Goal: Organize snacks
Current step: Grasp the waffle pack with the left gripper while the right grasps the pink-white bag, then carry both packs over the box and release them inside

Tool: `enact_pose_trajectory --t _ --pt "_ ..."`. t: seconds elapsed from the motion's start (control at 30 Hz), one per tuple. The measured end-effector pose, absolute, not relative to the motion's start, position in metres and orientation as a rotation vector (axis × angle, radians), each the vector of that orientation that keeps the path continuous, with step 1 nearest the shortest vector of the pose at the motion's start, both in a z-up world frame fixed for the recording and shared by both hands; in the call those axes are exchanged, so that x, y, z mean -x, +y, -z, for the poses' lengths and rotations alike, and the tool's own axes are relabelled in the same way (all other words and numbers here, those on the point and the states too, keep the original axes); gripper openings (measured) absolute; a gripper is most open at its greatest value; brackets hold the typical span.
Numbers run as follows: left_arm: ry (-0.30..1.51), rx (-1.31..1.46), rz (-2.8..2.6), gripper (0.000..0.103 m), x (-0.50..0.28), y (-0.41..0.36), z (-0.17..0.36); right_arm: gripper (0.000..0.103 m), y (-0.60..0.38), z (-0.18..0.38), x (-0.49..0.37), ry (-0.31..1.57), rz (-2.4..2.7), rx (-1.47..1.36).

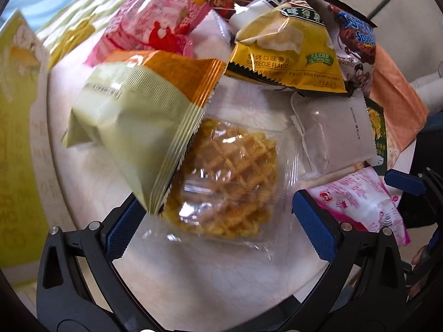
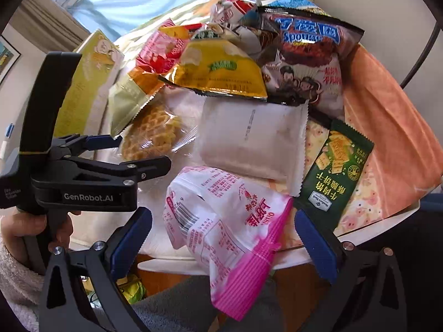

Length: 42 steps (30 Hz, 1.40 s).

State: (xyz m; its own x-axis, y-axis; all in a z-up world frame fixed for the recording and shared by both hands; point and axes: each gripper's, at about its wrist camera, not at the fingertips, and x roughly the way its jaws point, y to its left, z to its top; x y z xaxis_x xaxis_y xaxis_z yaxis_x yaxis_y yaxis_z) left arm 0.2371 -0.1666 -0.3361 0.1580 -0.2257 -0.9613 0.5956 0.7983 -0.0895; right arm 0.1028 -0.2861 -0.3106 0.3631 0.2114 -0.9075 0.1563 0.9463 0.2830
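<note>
Snack packets lie heaped on a round white table (image 1: 221,285). My left gripper (image 1: 218,221) is open, its blue pads on either side of a clear-wrapped waffle biscuit (image 1: 229,177); it also shows in the right wrist view (image 2: 149,132). A pale green and orange bag (image 1: 138,121) overlaps the waffle. My right gripper (image 2: 221,238) is open around a pink and white packet (image 2: 227,229) that hangs over the table's near edge. The left gripper (image 2: 144,152) shows in the right wrist view beside the waffle.
Behind lie a yellow barbecue chips bag (image 1: 288,55), a pink strawberry packet (image 1: 155,25), a plain white packet (image 2: 252,141), a dark sponge-cake bag (image 2: 313,55) and a green cracker packet (image 2: 335,171). A yellow-green box (image 1: 16,138) stands left. An orange cloth (image 2: 387,138) covers the right.
</note>
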Motion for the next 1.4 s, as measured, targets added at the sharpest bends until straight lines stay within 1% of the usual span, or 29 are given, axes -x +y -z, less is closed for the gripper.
enact_pose_trajectory --t 0.27,0.4,0.47,0.53,0.6,0.7,0.77,0.83,0.9,0.93,1.0,1.2,1.4 --pt "1.276 -0.366 0.63 0.101 -0.244 -0.168 0.345 0.102 -0.284 0.322 -0.106 1.224 0.027 -0.382" --pt "1.254 -0.384 0.618 0.091 -0.24 -0.165 0.343 0.101 -0.284 0.324 -0.107 1.226 0.044 -0.378" --pt "1.25 -0.386 0.624 0.088 -0.237 -0.164 0.342 0.101 -0.286 0.325 -0.112 1.223 0.046 -0.387" --pt "1.242 -0.39 0.626 0.084 -0.235 -0.163 0.341 0.097 -0.283 0.325 -0.117 1.225 0.054 -0.376" --pt "1.236 -0.384 0.628 0.08 -0.234 -0.161 0.339 0.09 -0.28 0.328 -0.122 1.231 0.053 -0.355" --pt "1.231 -0.385 0.63 0.076 -0.23 -0.16 0.336 0.088 -0.28 0.333 -0.127 1.239 0.044 -0.362" --pt "1.235 -0.379 0.631 0.075 -0.226 -0.161 0.333 0.086 -0.28 0.333 -0.129 1.24 0.045 -0.358" --pt "1.241 -0.374 0.632 0.074 -0.222 -0.16 0.331 0.082 -0.279 0.333 -0.129 1.24 0.046 -0.354" --pt "1.247 -0.37 0.631 0.074 -0.218 -0.159 0.331 0.07 -0.28 0.333 -0.127 1.238 0.034 -0.36" --pt "1.254 -0.365 0.629 0.074 -0.216 -0.158 0.33 0.068 -0.279 0.332 -0.124 1.237 0.034 -0.358" --pt "1.263 -0.362 0.623 0.073 -0.215 -0.158 0.33 0.061 -0.281 0.33 -0.121 1.234 0.021 -0.357" --pt "1.285 -0.328 0.601 0.073 -0.205 -0.15 0.326 0.056 -0.281 0.325 -0.118 1.229 0.0 -0.357" --pt "1.27 -0.303 0.571 0.073 -0.192 -0.143 0.308 0.055 -0.284 0.305 -0.108 1.192 -0.047 -0.337"
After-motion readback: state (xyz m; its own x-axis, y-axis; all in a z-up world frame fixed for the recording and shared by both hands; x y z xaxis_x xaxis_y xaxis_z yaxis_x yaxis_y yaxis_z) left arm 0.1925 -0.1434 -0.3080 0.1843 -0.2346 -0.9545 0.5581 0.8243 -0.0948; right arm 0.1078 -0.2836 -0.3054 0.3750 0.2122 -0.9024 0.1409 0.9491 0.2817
